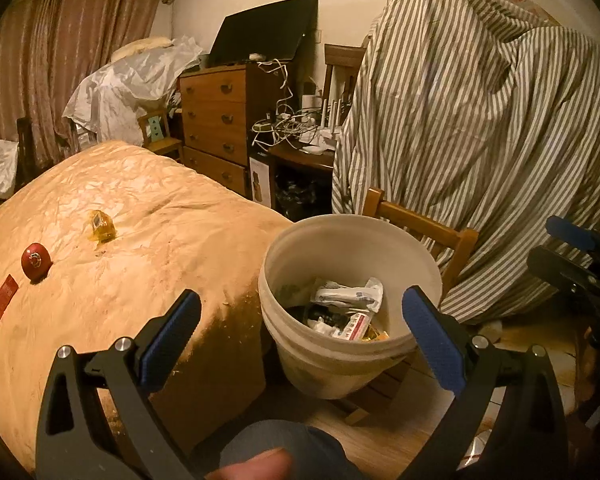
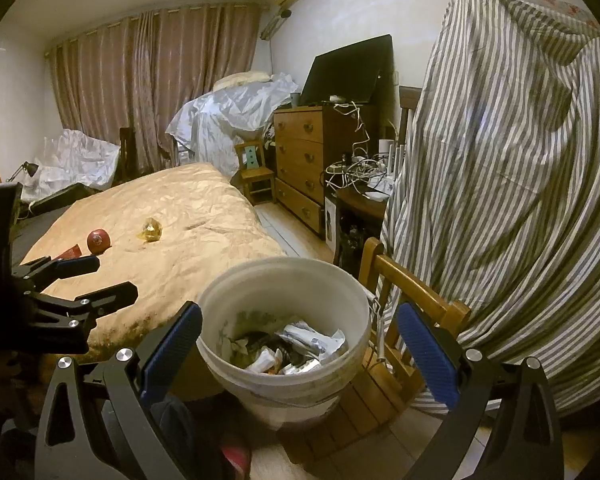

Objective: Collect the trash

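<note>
Inside bucket (image 2: 340,280), jumbled wrappers (image 2: 312,340) indistinct.

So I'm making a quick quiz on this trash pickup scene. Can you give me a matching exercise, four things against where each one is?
Things:
1. white bucket
2. red round object
3. dark screen
4. crumpled wrappers

Places:
A. on the bed cover
B. atop the wooden dresser
C. on the small wooden chair
D. inside the bucket

Pairs: 1-C, 2-A, 3-B, 4-D
</note>
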The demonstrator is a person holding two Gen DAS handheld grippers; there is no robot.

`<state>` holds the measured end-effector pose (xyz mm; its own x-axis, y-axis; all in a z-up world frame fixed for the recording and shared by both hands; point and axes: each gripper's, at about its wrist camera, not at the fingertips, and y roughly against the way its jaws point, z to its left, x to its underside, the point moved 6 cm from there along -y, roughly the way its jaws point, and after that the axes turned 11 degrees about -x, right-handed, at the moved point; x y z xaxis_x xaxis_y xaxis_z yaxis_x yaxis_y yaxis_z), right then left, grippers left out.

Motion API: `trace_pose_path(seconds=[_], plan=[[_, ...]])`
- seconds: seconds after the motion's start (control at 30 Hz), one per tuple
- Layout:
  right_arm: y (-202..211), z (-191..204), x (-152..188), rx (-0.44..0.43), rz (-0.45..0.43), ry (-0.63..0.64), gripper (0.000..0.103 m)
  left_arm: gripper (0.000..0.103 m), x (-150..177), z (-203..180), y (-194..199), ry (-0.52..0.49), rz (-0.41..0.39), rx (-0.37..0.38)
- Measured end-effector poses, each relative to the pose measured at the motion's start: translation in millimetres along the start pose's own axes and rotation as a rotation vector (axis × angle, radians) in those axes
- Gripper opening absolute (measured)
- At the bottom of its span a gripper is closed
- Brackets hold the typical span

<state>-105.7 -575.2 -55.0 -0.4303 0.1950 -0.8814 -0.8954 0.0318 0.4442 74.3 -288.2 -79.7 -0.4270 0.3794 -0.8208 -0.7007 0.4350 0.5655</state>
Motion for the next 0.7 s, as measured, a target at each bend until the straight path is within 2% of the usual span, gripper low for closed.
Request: trace_pose_path(seconds=[0.43,0.7], plan=[[12,5,11,-0.017,0.015,-0.012,0.098,0.097,8,-6,21,-0.01,-0.001,0.065],[15,5,18,-0.021,0.024,-0.02,0.098,0.097,8,-5,22,-0.015,-0.006,0.064]])
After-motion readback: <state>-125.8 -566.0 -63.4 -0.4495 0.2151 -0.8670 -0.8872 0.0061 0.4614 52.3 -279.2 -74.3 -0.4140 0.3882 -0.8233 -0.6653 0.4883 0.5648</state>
